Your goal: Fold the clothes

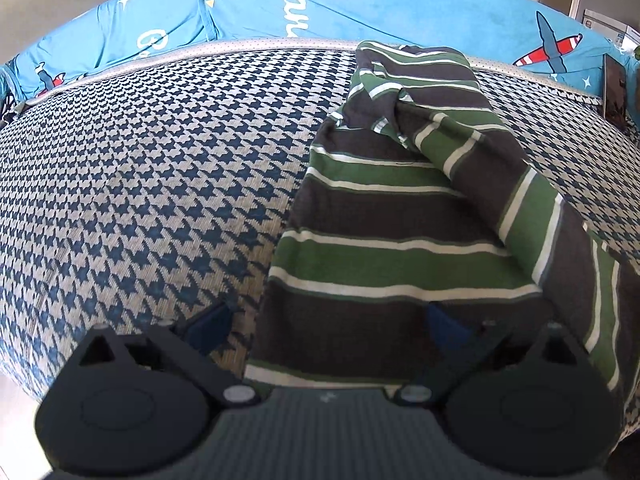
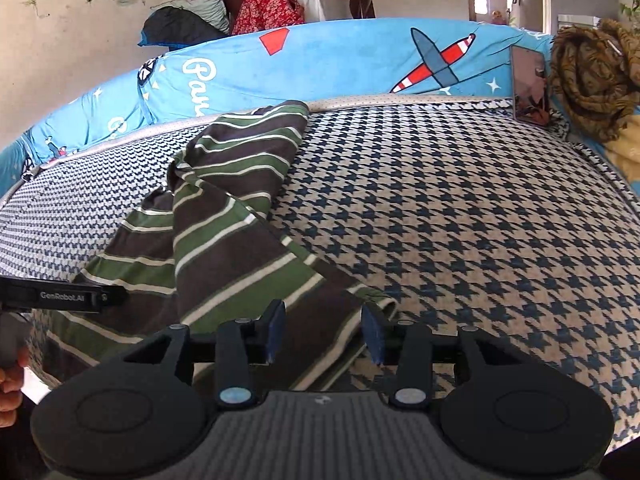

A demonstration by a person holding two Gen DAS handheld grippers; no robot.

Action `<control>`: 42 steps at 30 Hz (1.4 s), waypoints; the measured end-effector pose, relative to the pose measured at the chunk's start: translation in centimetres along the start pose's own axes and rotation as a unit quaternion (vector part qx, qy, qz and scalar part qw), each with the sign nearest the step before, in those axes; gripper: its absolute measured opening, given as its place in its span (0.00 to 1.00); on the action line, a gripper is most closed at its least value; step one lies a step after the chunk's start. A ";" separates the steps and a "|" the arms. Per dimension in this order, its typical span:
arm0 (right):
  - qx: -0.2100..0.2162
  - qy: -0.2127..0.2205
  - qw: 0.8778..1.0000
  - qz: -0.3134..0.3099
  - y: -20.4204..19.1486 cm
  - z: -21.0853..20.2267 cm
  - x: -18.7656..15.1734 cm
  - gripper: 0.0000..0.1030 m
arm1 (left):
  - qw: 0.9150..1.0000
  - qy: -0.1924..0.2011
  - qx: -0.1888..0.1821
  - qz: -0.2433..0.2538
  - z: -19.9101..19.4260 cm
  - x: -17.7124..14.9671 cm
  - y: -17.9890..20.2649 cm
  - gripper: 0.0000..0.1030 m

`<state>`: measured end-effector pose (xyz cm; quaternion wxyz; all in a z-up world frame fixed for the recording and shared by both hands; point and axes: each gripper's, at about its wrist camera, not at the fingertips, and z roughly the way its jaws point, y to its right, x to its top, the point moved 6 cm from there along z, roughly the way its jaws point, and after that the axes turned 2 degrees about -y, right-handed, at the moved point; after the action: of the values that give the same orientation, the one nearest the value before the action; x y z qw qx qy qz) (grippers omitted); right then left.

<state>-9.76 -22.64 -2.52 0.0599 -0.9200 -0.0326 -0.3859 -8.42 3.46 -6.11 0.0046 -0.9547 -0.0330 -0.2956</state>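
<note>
Striped shirt (image 1: pixel 400 216) on bed | left tool (image 1: pixel 332 324) wide open | right tool (image 2: pixel 324 334) open, empty

Both grippers are matte black: the left gripper (image 1: pixel 326 326) and right gripper (image 2: pixel 323 332) have blue finger pads (image 2: pixel 276 330), round side discs, silver pivot screws, ribbed grey centres; white "GenRobot.AI" lettering.

Loads of open room on the houndstooth bed (image 2: pixel 460 216) — the whole right half is bare, same for the left side in the left wrist view. The striped shirt (image 1: pixel 384 216) runs down the middle as a rumpled ridge. At the far edge the blue cartoon quilt (image 2: pixel 340 60) forms a wall, and the brown bundle (image 2: pixel 592 76) with a propped mirror (image 2: pixel 530 84) blocks the far right corner.
</note>
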 end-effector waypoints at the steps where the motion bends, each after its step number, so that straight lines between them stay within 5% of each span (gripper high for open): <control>1: -0.005 -0.002 1.000 0.001 0.2 0.0 -0.2 0.41 | 1.000 0.001 0.000 -0.003 -0.2 -0.2 0.0 1.00; 16: -0.023 0.015 1.000 -0.010 0.1 1.8 -1.1 0.50 | 1.000 0.000 0.006 -0.027 -2.3 -3.7 -0.7 1.00; 18: -0.026 0.023 0.999 -0.022 -0.3 2.0 -1.1 0.47 | 1.000 -0.001 0.005 -0.031 -2.4 -3.9 -0.8 1.00; 23: -0.017 0.033 0.999 -0.039 -1.0 2.3 -1.0 0.14 | 0.999 -0.001 0.002 -0.045 -2.6 -4.2 -1.3 1.00; 25: -0.011 0.034 0.999 -0.040 -1.3 2.2 -0.9 0.10 | 0.999 -0.002 0.001 -0.051 -2.5 -4.2 -1.5 1.00; 42: 0.109 0.085 0.988 -0.065 -8.9 -2.5 0.1 0.08 | 0.996 -0.001 -0.026 -0.082 -2.9 -4.3 -2.4 1.00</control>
<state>-12.39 -14.13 0.03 0.1375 -0.8678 -0.1293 -0.4597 -13.79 5.50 -6.17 -0.0447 -0.9488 -0.1032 -0.2952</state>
